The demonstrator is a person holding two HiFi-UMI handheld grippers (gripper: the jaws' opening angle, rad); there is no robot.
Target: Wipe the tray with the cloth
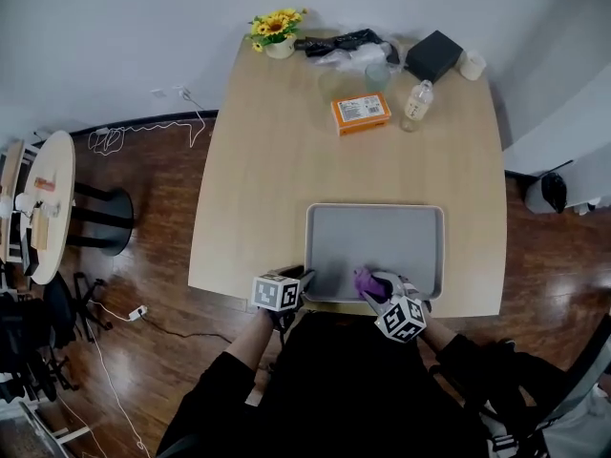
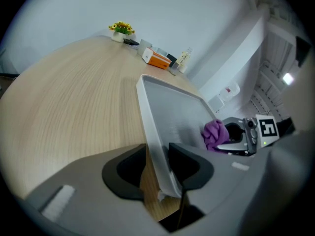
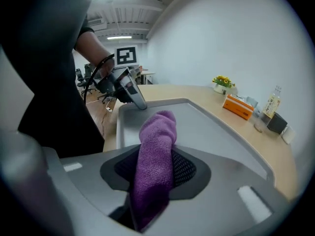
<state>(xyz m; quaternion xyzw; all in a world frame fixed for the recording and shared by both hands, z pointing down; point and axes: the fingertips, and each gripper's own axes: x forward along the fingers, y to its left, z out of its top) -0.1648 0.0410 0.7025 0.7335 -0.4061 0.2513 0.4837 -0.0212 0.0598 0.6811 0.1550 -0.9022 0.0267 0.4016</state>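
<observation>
Two grippers work the near edge of the tray (image 1: pixel 374 232). Head view: the left gripper (image 1: pixel 304 280) has the near-left rim, and the right gripper (image 1: pixel 382 286) carries the purple cloth (image 1: pixel 366 281) just inside the near rim. The table (image 1: pixel 267 179) lies beyond.

Left gripper view: its jaws pinch that rim, steadying the tray.

Right gripper view: its jaws are clamped on the rolled cloth, whose tip seems to meet the grey floor.

Wiping looks under way, I'd say. The far stretch seems left to do, though no dirt shows.

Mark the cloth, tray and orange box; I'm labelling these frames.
cloth (image 3: pixel 156 146), right gripper view, its bunched middle
tray (image 1: pixel 374 241), head view, its bare floor
orange box (image 1: pixel 361 113), head view, its top face
</observation>
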